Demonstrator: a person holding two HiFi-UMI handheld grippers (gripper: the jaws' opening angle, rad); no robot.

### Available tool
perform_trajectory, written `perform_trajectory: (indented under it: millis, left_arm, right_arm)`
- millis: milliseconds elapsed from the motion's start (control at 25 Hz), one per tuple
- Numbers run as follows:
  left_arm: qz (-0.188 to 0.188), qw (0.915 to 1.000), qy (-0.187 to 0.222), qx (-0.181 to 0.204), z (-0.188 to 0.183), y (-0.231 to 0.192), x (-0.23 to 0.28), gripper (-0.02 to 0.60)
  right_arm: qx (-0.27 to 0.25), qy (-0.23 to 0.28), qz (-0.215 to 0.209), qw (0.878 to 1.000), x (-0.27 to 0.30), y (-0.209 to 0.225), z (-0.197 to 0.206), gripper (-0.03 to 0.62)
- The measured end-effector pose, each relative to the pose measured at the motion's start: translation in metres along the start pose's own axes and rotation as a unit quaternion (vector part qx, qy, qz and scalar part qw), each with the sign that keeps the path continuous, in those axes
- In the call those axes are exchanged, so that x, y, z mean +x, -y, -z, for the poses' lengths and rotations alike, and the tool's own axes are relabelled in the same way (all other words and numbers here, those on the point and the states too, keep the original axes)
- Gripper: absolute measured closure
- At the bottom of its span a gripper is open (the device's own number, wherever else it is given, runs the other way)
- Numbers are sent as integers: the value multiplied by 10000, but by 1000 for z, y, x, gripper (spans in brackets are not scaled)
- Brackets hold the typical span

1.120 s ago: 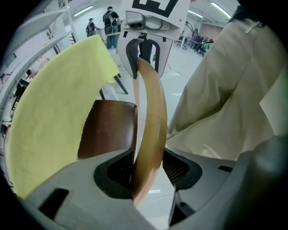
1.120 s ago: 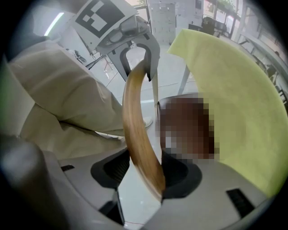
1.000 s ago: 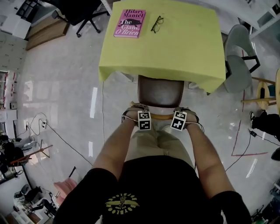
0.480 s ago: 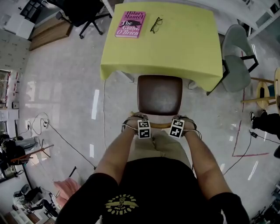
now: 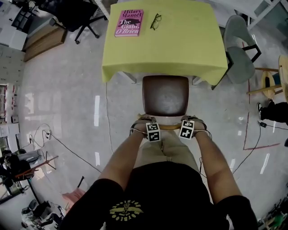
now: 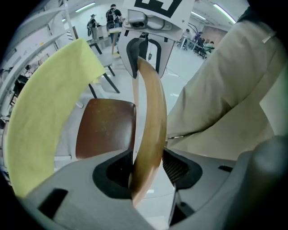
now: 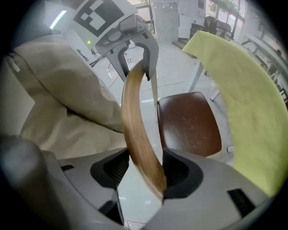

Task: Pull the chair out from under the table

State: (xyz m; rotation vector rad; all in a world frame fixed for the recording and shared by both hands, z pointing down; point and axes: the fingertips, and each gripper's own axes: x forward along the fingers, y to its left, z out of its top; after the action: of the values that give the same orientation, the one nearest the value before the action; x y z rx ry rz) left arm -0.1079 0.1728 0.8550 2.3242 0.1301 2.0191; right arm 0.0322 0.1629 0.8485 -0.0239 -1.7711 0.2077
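The chair has a brown seat point(image 5: 165, 95) and a curved wooden backrest point(image 5: 168, 127); nearly its whole seat shows in front of the yellow-clothed table point(image 5: 180, 49). My left gripper point(image 5: 152, 130) is shut on the left part of the backrest point(image 6: 150, 117), which runs between its jaws point(image 6: 146, 170). My right gripper point(image 5: 186, 128) is shut on the right part of the backrest point(image 7: 137, 130), clamped between its jaws point(image 7: 141, 173). Both grippers point down. Each gripper view shows the other gripper further along the rail, plus the seat point(image 6: 105, 128) and the cloth point(image 7: 243, 99).
A pink book point(image 5: 129, 22) and a pair of glasses point(image 5: 155, 21) lie on the table's far side. A grey chair point(image 5: 238, 49) stands at the table's right, a black office chair point(image 5: 72, 13) at the far left. Cables point(image 5: 72, 150) run over the shiny floor. My trouser legs are right behind the backrest.
The chair has slid back toward me with both grippers on its backrest. More of the seat now shows beyond the table's cloth edge.
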Motion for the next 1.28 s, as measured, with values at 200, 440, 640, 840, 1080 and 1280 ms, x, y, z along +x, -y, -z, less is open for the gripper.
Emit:
perform_trajectory:
  millis: [200, 440, 640, 840, 1080, 1280]
  left_arm:
    - [91, 9971, 534, -530, 2, 0, -22, 391]
    - [-9, 9770, 1358, -1641, 9, -6, -60, 497]
    - [-283, 9448, 2214, -2398, -1, -19, -100, 546]
    - [-662, 8892, 3145, -3255, -6, -32, -153, 563]
    - [-1490, 8174, 3830, -4037, 6, -52, -210, 572]
    - [-2002, 7798, 4200, -4189, 13, -61, -258, 572]
  right_arm:
    - [721, 433, 127, 9964, -12, -1, -5, 377]
    - [1616, 916, 316, 9821, -31, -5, -2, 379]
    - [2413, 1572, 714, 9550, -64, 3, -9, 430]
    - [3227, 2242, 1516, 9070, -106, 10, -4, 571]
    - [3385, 2983, 2154, 8661, -163, 9, -18, 583]
    - [3617, 3738, 2429, 8188, -218, 10, -37, 583]
